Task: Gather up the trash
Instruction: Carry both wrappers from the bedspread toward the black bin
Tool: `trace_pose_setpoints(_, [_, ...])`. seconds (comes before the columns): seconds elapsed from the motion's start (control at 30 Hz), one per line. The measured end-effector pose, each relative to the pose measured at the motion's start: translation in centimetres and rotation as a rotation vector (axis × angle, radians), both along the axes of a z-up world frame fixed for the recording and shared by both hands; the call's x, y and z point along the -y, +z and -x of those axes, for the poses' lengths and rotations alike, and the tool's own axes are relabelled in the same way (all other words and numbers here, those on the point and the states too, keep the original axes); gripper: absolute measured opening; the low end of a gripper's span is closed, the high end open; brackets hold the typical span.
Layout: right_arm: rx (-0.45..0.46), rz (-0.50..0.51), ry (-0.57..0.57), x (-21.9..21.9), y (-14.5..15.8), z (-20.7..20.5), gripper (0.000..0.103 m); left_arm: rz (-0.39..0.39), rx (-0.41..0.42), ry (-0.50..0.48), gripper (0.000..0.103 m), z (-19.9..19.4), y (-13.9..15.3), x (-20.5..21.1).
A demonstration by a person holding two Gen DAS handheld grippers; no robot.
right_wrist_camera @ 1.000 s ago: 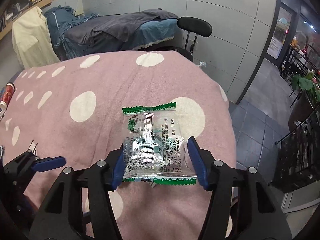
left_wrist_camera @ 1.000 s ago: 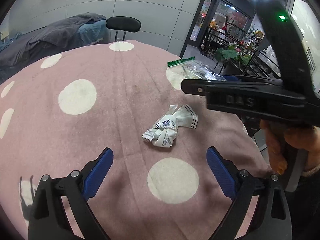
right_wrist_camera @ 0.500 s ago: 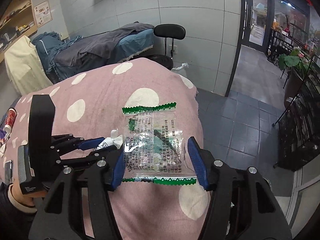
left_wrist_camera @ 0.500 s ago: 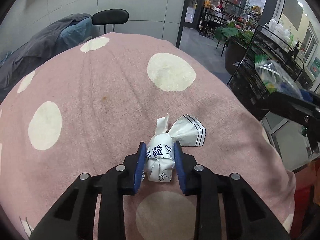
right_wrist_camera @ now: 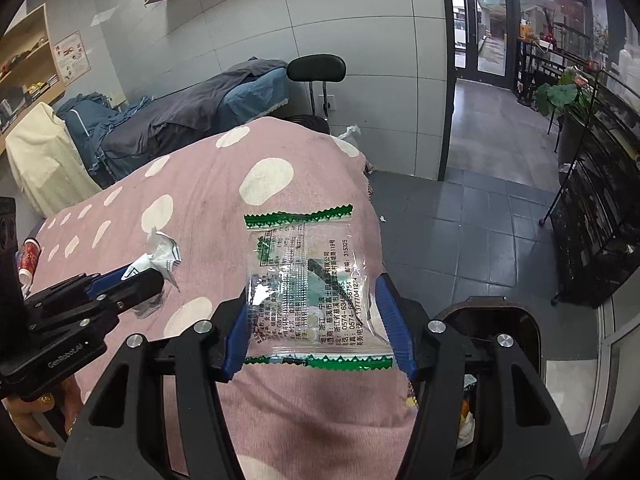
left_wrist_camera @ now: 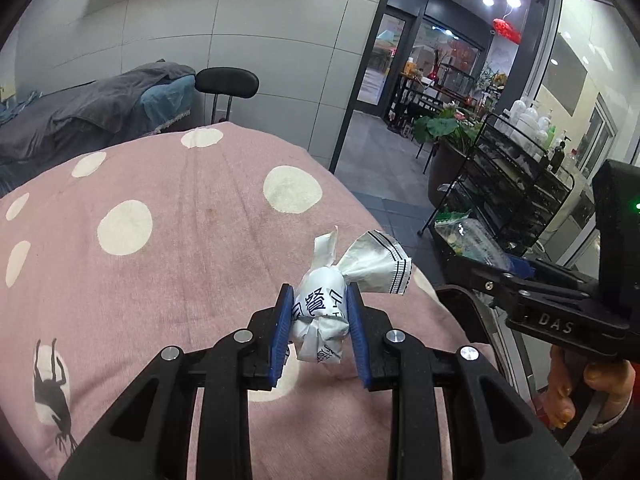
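Left to right. Left tongs (left_wrist_camera: pixel 320 334), blue pads clamped on a crumpled white wrapper (left_wrist_camera: pixel 320 320) printed with dark blue Chinese characters (not fully legible), which was held clear above the pink polka-dot cover (left_wrist_camera: pixel 168 248) of the tabletop. The wrapper appeared light, soft and easily crushed; its twisted body between the pads looked the surest hold, the flared loose end (left_wrist_camera: pixel 380 266) likely to tear or slip. Centre to right, right tongs (right_wrist_camera: pixel 318 320), pads pressed on the side edges of a clear snack packet (right_wrist_camera: pixel 306 280) with green serrated seals, held off the cover near its edge. The packet bore Chinese print and the digits 315325 and 0574; judged thin, slick and springy, best pinched across its width as shown. The side of the right tongs read DAS, that of the left GenRobot.AI. Far right, a dark bin (right_wrist_camera: pixel 504 320) stood below the right tongs, with scraps visible inside
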State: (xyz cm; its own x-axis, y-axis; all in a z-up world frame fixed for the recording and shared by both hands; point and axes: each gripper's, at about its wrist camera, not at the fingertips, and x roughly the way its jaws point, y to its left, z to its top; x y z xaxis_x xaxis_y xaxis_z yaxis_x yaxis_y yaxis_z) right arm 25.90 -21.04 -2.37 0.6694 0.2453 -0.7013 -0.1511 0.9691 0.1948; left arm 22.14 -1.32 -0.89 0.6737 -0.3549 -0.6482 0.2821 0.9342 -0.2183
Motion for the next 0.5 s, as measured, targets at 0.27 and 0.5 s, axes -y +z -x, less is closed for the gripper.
trace_pose_setpoints(0.27, [0.000,-0.018,-0.067,3.2,-0.6,3.8,0.058,0.027,0.047,-0.040,0.027,2.6,1.0,2.2])
trace_pose_setpoints(0.5, [-0.015,-0.039,-0.143,6.7,-1.7,6.2,0.058,0.033,0.073,-0.099,0.027,4.2,1.6,4.6])
